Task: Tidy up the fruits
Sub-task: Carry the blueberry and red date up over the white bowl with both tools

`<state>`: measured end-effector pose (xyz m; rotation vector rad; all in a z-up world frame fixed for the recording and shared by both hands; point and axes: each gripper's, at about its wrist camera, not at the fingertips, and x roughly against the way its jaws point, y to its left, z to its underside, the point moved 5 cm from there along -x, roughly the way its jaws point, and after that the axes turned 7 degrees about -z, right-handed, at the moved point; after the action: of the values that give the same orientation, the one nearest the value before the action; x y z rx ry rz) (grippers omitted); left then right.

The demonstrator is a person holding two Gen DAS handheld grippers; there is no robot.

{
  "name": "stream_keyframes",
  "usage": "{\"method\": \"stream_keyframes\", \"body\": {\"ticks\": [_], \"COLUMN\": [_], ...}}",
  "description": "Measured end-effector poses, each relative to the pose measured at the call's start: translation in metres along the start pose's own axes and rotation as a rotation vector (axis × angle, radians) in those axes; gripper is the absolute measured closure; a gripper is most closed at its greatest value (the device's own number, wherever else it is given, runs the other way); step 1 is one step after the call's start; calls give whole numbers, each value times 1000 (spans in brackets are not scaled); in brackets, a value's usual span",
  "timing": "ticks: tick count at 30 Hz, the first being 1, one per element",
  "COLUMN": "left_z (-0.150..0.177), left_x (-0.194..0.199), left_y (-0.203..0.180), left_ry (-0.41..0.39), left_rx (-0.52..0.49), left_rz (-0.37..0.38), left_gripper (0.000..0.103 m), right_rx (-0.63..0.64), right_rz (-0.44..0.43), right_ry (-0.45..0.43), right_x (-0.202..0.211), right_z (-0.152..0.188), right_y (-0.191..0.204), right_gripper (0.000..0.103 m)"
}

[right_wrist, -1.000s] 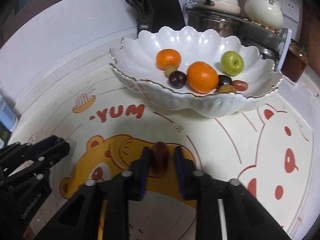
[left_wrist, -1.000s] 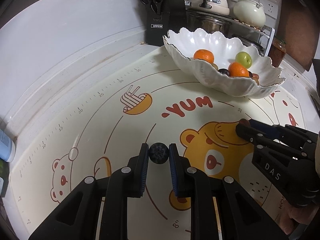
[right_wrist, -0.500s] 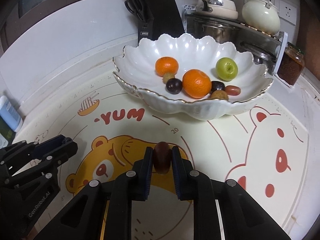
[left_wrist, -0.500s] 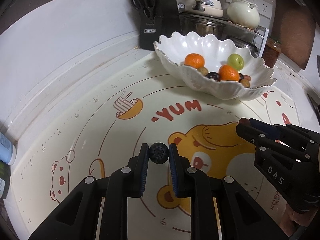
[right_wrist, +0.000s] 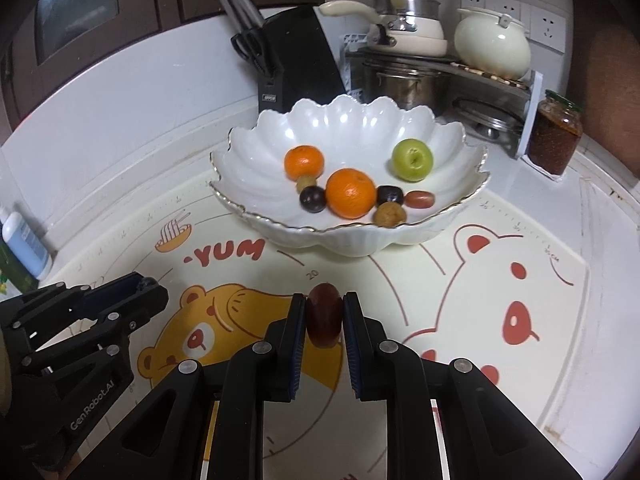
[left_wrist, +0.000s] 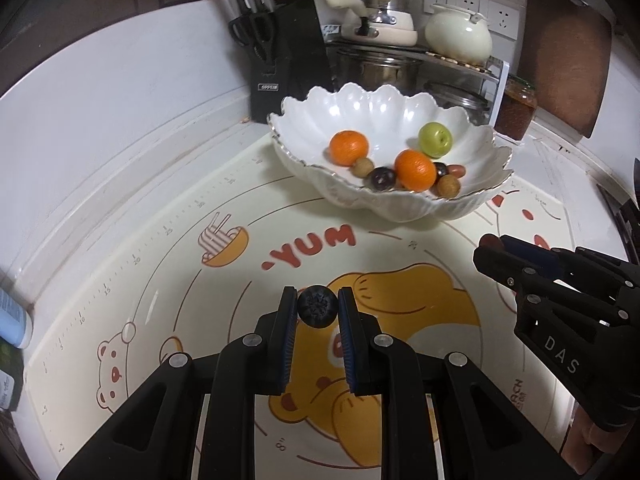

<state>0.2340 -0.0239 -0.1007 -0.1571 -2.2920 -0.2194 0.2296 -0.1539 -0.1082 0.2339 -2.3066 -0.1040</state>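
Left gripper [left_wrist: 318, 306] clamps dark blueberry [left_wrist: 318, 306] between pads, above bear-print mat [left_wrist: 160, 264]. Right gripper [right_wrist: 324, 314] clamps reddish-brown oval fruit [right_wrist: 324, 315] above same mat. Beyond: white scalloped bowl [right_wrist: 352, 128] on mat, holding two oranges, green apple [right_wrist: 412, 159], several small dark and tan fruits. Farthest: black knife block [right_wrist: 298, 60].

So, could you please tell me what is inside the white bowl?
The bowl holds two oranges, a green apple, and several small dark, brown and red fruits. Anything tucked behind the oranges is hidden.
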Motion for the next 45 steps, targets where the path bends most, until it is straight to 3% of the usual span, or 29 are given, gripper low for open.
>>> {"method": "stream_keyframes", "body": {"ticks": [20,45], "left_z": [-38,-91], "left_x": [16,5], "left_y": [-27,-35], "left_ry": [-66,-115], "left_rx": [-35,-42], "left_rz": [36,50], "left_gripper": [82,82], "right_rx": [-38,-21], "right_rz": [22,59], "right_ry": [-84,-153], "right_x": [33,37], "right_z": [-24,-72], "right_y": [-32,-52], "right_gripper": [83,83]}}
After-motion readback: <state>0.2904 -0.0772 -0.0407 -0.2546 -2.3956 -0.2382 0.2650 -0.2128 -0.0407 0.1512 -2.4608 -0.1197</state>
